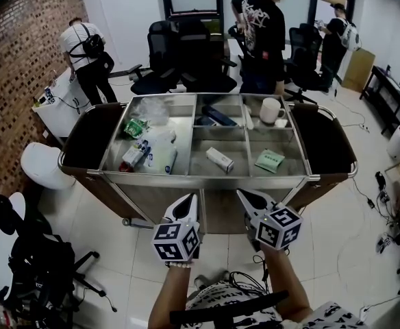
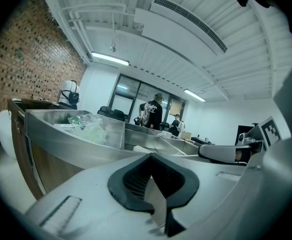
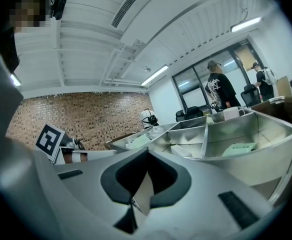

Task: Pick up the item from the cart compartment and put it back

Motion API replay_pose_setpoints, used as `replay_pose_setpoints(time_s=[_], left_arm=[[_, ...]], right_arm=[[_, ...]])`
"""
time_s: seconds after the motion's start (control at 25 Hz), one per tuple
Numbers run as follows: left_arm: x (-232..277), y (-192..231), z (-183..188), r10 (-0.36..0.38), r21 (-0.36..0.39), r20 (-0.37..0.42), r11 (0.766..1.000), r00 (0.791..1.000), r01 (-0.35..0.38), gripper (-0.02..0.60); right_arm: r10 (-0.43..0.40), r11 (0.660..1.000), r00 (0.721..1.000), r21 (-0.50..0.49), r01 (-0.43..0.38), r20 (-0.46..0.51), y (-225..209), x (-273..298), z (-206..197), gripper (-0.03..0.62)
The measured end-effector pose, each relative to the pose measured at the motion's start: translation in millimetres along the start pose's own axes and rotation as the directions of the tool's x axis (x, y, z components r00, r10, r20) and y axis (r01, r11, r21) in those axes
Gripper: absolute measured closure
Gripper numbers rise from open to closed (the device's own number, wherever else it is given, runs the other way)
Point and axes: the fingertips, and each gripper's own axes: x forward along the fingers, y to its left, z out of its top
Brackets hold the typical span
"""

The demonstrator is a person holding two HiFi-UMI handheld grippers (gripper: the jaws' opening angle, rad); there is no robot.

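A steel cart (image 1: pixel 207 178) with several compartments stands in front of me. A small white box (image 1: pixel 219 159) lies in its middle front compartment and a green packet (image 1: pixel 270 160) in the right front one. Bagged goods and a green wrapper (image 1: pixel 136 127) fill the large left compartment. A white mug (image 1: pixel 270 110) stands at the back right. My left gripper (image 1: pixel 188 199) and right gripper (image 1: pixel 244 195) hover side by side just short of the cart's front rim, both shut and empty. The right gripper view shows the green packet (image 3: pixel 238 149) and the white box (image 3: pixel 178 151) beyond the right gripper (image 3: pixel 147 150). The left gripper (image 2: pixel 151 155) faces the cart's rim (image 2: pixel 76 144).
Three people stand beyond the cart among black office chairs (image 1: pixel 186 60). A white round stool (image 1: pixel 42 164) sits left of the cart, and a black chair (image 1: pixel 35 266) is near my left side. Cables (image 1: pixel 385 238) lie on the floor at right. A dark pouch (image 1: pixel 217 117) lies in the back middle compartment.
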Motion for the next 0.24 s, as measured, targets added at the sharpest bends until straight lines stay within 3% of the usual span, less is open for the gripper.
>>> replay_pose_setpoints(time_s=[0.24], left_arm=[[-0.4, 1.9, 3.2, -0.001, 0.001, 0.000, 1.000, 1.000, 0.001, 0.581]], right_arm=[[0.001, 1.000, 1.000, -0.001, -0.001, -0.003, 2.4, 2.7, 2.1, 0.592]])
